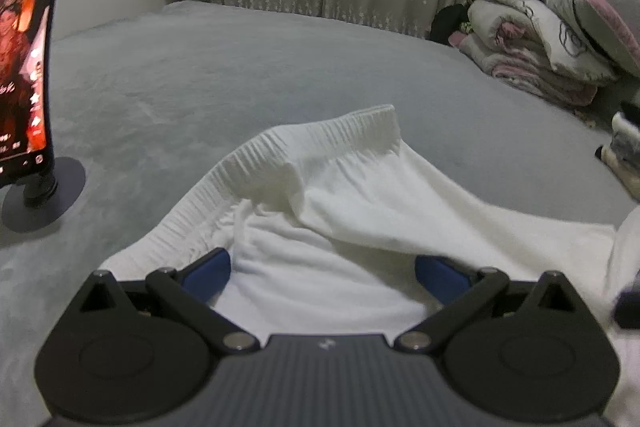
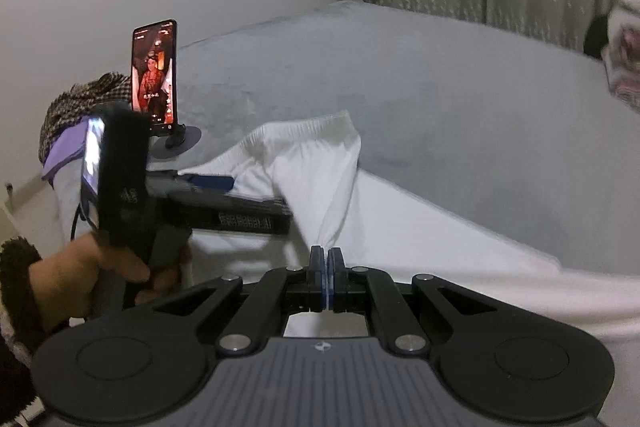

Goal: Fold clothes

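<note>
Right tongs pinch white shorts; left tongs gape.

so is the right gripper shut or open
Shut: the right gripper has its fingers pressed together, pinching a gathered bit of the white garment.

— What can't you make out?
— My left tongs' tips are blurred, half behind the white shorts. The phone is cut off at the edge.
— And the far corner?
— The bedding pile is smeared and cropped.
</note>
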{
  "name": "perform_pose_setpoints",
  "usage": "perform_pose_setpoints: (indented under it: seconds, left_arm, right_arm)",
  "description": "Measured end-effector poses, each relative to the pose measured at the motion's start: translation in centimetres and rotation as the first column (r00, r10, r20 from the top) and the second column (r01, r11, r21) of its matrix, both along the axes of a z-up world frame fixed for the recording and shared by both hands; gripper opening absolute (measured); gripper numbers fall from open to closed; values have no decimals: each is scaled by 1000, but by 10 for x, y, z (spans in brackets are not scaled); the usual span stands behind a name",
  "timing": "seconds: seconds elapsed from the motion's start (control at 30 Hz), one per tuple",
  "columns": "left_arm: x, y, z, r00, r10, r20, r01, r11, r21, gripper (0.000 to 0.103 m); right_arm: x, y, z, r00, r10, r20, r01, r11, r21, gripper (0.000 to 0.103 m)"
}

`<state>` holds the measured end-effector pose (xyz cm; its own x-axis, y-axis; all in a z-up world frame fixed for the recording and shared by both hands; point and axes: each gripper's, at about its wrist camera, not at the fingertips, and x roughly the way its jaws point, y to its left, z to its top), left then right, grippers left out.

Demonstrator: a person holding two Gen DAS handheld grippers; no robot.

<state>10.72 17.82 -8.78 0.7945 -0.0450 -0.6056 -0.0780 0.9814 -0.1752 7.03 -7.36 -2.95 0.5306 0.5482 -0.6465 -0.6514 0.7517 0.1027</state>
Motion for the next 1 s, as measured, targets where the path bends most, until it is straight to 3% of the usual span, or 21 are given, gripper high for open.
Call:
perform_pose_setpoints:
  seconds: [0.2, 0.37, 0.43, 0.47, 0.5, 0.67, 1.0]
  left_arm:
    - [-18, 26, 6, 999, -34, 14, 35, 991, -127, 103]
    - [-42, 51, 10, 995, -79, 67, 90, 979, -181, 103]
    - [-51, 60, 11, 988, -119, 96, 135, 975, -179, 103]
    - [-52, 64, 11, 987, -125, 101, 142, 975, -173, 103]
    - [-54, 68, 12, 986, -132, 106, 149, 975, -166, 103]
    - [-54, 82, 11, 975, -182, 129, 204, 962, -180, 102]
    - [-47, 86, -9, 964, -223, 141, 251, 943, -221, 98]
  right_arm:
    - [4, -10, -45, 996, -27, -87, 28, 1000, 10, 4]
    - [17, -14, -34, 995, 1, -105, 2, 1000, 28, 8]
    - [22, -16, -26, 996, 14, -91, -10, 999, 44, 22]
    - [25, -16, -21, 997, 17, -80, -13, 998, 55, 37]
    - [27, -16, -17, 997, 17, -70, -12, 998, 66, 46]
    - [57, 5, -11, 998, 9, -60, -5, 997, 74, 47]
    - [116, 53, -26, 997, 18, -71, -13, 998, 66, 47]
